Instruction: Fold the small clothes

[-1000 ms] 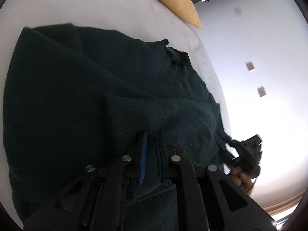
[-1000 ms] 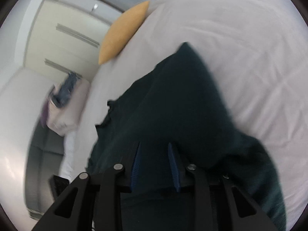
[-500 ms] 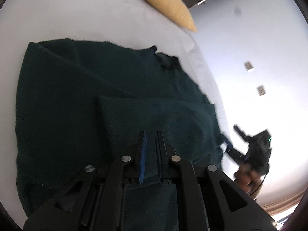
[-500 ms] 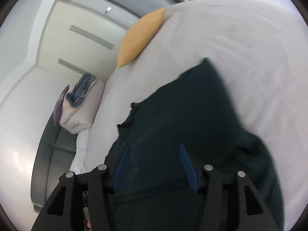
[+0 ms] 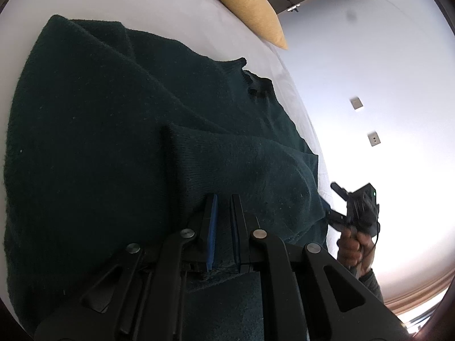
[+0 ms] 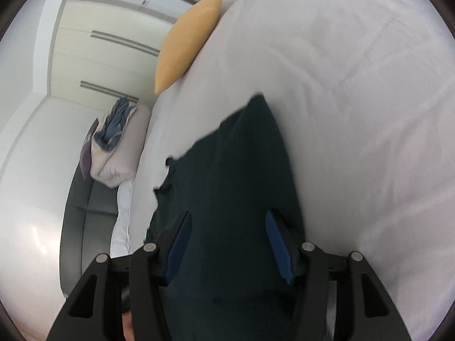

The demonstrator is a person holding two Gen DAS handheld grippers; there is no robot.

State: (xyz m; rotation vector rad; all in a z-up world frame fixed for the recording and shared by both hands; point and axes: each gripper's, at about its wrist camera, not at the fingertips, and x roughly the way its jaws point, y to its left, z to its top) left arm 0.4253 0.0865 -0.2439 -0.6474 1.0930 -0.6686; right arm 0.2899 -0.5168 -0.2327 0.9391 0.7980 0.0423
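The left gripper [image 5: 223, 201] points down toward twelve o'clock, its blue pads [image 5: 212, 227] pinched nearly together on a fold of dark knit. The right gripper [image 6: 229, 221] has just been opening; its fingers [image 6: 277, 241] stand apart, pressing on nothing. In the left wrist view, a hand [image 5: 354, 248] grips its handle at four o'clock

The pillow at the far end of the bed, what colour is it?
The pillow is mustard yellow, plain; the left wrist view shows it sharpest.
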